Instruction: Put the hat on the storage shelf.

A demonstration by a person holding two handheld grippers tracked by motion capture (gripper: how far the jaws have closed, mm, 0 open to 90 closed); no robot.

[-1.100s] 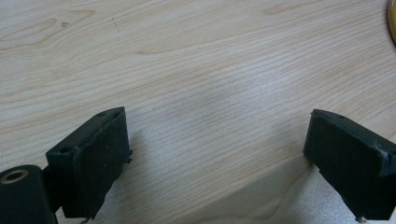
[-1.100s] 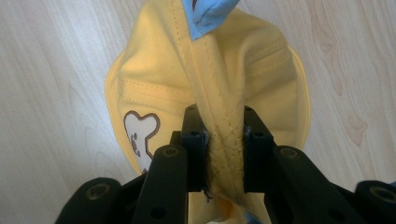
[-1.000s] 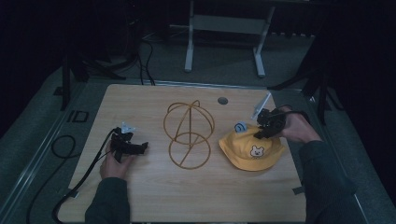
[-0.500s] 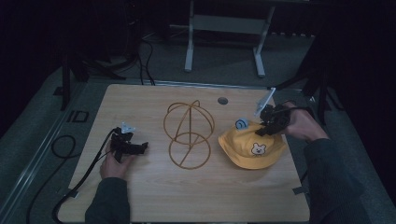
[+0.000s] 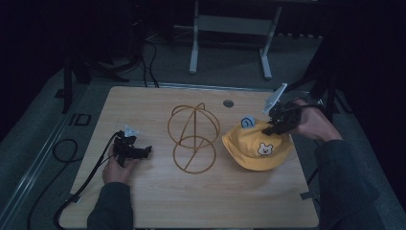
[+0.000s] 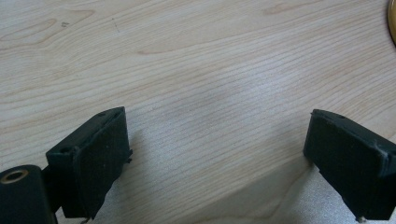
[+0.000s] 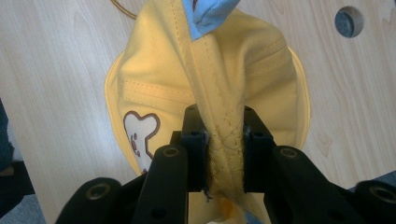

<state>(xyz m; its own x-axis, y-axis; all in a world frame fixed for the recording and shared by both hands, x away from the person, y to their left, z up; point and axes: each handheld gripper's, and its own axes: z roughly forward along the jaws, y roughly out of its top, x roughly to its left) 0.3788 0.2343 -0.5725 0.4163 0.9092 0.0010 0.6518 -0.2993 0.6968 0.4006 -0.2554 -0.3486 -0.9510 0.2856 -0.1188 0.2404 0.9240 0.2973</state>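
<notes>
- Right gripper [image 5: 276, 125] fingers [image 7: 194, 140] are pinching a fold of the yellow hat [image 5: 253, 143], fabric bunched tight betw. both pads, clamped closed on it.
- Hat is lying on the tabletop [image 5: 191, 201] just below & in front of those fingers, right side of the surface; the pinched edge is lifting off the wood, the rest is resting flat.
- Bear patch [image 7: 140, 133] is sitting on the hat just left of the fingers in the right gripper view; blue tag [image 7: 208, 11] is sticking up past the fingertips, at the far end of the fold.
- Wire hat stand [image 5: 193, 136] is standing just beside the hat, betw. the two grippers, not touching the right fingers.
- Round grommet hole [image 5: 228, 103] is showing in the tabletop beyond the hat, apart from the fingers.
- Left gripper [image 5: 136, 152] fingers [image 6: 93, 158] are standing wide open, nothing betw. them, bare wood under them; well apart from the hat, w/ the stand in between.
</notes>
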